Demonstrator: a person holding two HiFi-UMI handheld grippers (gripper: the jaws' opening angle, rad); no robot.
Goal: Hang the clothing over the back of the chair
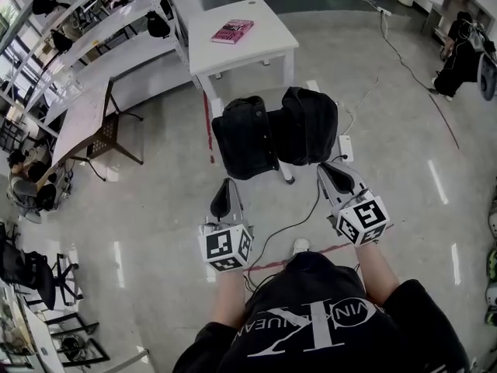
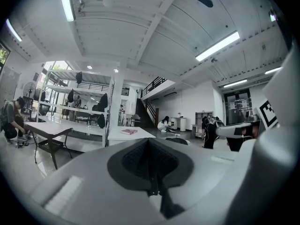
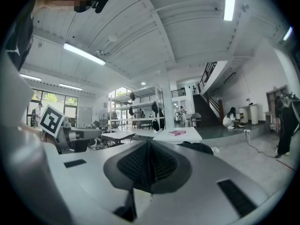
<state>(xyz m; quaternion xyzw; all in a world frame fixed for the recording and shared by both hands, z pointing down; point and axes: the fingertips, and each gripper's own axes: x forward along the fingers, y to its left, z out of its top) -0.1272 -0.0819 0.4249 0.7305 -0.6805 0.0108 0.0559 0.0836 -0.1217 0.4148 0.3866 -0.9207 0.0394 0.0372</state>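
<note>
Black clothing (image 1: 276, 130) lies draped over the back of a chair in the middle of the head view; only a chair leg (image 1: 287, 176) shows under it. My left gripper (image 1: 225, 186) is shut and empty, a short way in front of the clothing's left half. My right gripper (image 1: 330, 169) is also shut and empty, close to the clothing's lower right corner and apart from it. In the left gripper view the jaws (image 2: 149, 142) meet with nothing between them. The right gripper view shows shut jaws (image 3: 149, 144) and the dark clothing (image 3: 197, 146) just beyond.
A white table (image 1: 248, 49) with a pink book (image 1: 232, 31) stands behind the chair. A black cable (image 1: 291, 224) and a red tape line (image 1: 311, 253) run over the glossy floor near my feet. A desk (image 1: 81, 119) stands at the left; a person (image 1: 458, 53) is at the far right.
</note>
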